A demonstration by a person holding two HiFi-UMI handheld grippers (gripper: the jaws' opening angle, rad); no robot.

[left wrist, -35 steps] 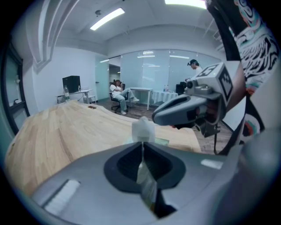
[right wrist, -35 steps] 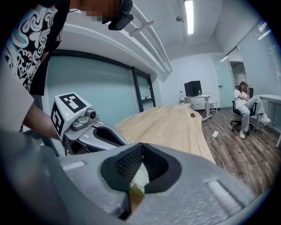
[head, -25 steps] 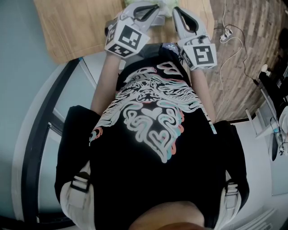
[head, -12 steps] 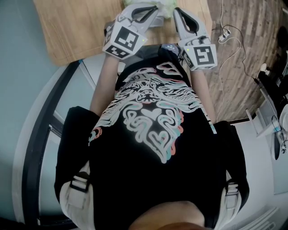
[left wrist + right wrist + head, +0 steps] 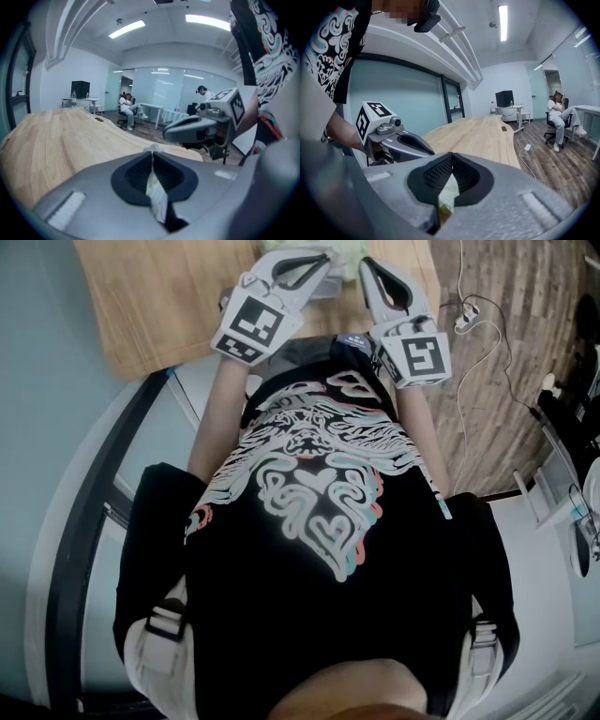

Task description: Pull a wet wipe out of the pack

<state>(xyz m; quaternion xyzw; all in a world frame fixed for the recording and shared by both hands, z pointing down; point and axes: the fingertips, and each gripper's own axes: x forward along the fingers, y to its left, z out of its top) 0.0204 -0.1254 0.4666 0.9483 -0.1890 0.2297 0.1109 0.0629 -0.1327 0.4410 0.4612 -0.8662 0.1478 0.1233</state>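
My left gripper [image 5: 322, 259] is at the top of the head view over the wooden table [image 5: 159, 296]. In the left gripper view, the left gripper [image 5: 152, 151] is shut on a thin white wet wipe [image 5: 157, 197] that hangs down between its pads. The right gripper [image 5: 367, 264] sits close beside it. In the right gripper view, the right gripper [image 5: 451, 154] is shut on the pale green wipe pack [image 5: 446, 199]. A sliver of the green pack [image 5: 345, 247] shows between the two grippers at the frame's top edge; the rest of it is hidden.
The light wooden table [image 5: 56, 140] stretches far ahead. A white cable [image 5: 473, 315] lies on the wood floor to the right. Seated people [image 5: 127, 107] and desks are far off by glass walls. The person's own torso fills the lower head view.
The left gripper has risen a little, its marker cube shifting up and left in the head view. The right gripper has stayed put.
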